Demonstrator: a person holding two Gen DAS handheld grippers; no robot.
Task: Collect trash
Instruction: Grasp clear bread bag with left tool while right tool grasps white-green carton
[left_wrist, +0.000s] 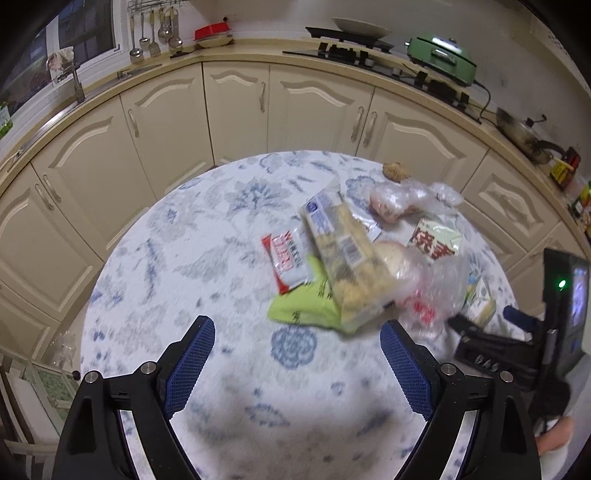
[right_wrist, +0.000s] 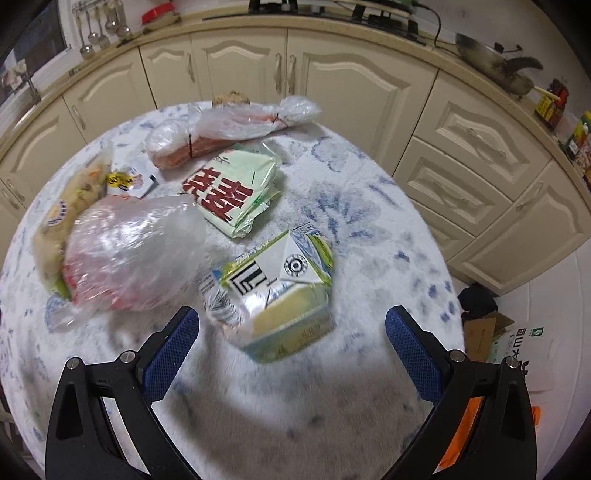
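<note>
Both the left gripper and right gripper have jaws spread wide, holding nothing, above the blue-floral round table, the crushed green-white carton just beyond the right one.

I see cream cabinets behind the desk, ladles hanging, a green cooker, and a pan.

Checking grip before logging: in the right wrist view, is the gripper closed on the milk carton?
No. The right gripper stands wide open, and the carton lies on the table ahead of its pads, untouched.
</note>
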